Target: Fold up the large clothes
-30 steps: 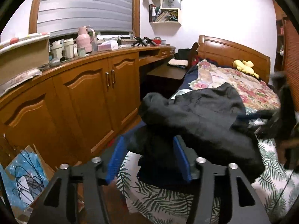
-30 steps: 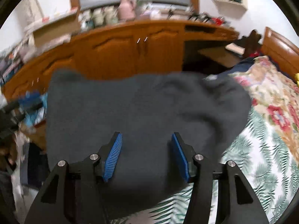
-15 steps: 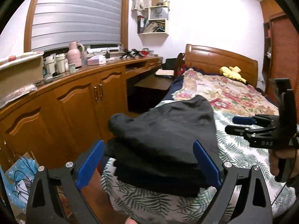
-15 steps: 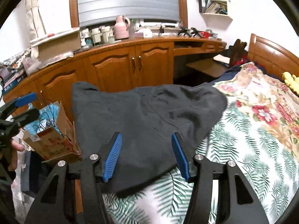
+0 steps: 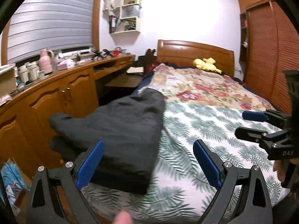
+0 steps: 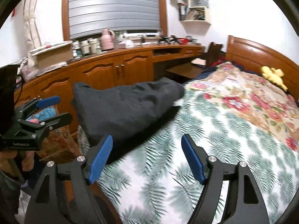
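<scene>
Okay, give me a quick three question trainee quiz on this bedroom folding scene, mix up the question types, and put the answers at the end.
1. True or false: the dark garment lies on the bed near its cabinet-side edge.
2. Multiple choice: the yellow plush toy lies A) by the headboard B) on the counter C) on the floor.
3. Fill in: the left gripper jaws hold ____.

Key: 1 true; 2 A; 3 nothing, they stand wide open in front of the garment.

L tool (image 5: 148, 163) wide open, empty; dark garment (image 5: 115, 130) folded on bed (image 5: 205, 123) edge.
</scene>
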{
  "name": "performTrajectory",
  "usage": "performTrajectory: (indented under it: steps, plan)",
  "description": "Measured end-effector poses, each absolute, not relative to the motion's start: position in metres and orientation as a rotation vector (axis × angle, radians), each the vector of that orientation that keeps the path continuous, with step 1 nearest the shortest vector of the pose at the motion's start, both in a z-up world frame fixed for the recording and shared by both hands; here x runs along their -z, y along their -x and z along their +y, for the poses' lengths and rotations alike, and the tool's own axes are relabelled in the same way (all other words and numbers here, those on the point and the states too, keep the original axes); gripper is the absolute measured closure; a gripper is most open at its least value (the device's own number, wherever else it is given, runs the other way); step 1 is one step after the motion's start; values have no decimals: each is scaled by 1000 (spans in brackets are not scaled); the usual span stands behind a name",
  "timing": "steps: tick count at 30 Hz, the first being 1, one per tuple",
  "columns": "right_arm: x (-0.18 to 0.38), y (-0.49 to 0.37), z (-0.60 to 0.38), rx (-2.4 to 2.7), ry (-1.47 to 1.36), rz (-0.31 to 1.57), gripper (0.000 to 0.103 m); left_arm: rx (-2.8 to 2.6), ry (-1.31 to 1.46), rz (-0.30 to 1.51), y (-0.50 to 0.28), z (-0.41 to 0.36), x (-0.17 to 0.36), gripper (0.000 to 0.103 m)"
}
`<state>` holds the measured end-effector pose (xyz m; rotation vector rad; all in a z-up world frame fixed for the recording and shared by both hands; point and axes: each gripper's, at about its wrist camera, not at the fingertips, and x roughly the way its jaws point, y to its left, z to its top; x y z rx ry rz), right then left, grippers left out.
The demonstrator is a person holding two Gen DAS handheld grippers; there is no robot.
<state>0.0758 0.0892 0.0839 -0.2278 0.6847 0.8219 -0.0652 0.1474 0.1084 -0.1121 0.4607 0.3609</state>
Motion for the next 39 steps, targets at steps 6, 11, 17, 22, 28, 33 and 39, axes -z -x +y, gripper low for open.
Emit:
performTrajectory:
  steps: [6,11,17,22,28,33,39]
  plan:
    - [-80,-58,26,-696,188,668,25,-272,101,465,56,112,-100,7]
    - [-75,-42,-24,-582,157,669,25,-204,109,481,57,95,-99,7]
    - [-74,-15,-79,-458,113,657,25,-148,87,490,63,79,-104,7]
    - [-74,10,-117,-381,71,651,25,-101,84,492,69,73,-107,7]
    - [-79,38,-147,-294,35,636,25,-40,74,490,92,60,-111,7]
    - [-92,60,-168,-236,13,605,25,1,58,470,109,47,-119,7]
    - [-122,83,-182,-197,11,534,25,33,42,424,128,39,-143,7]
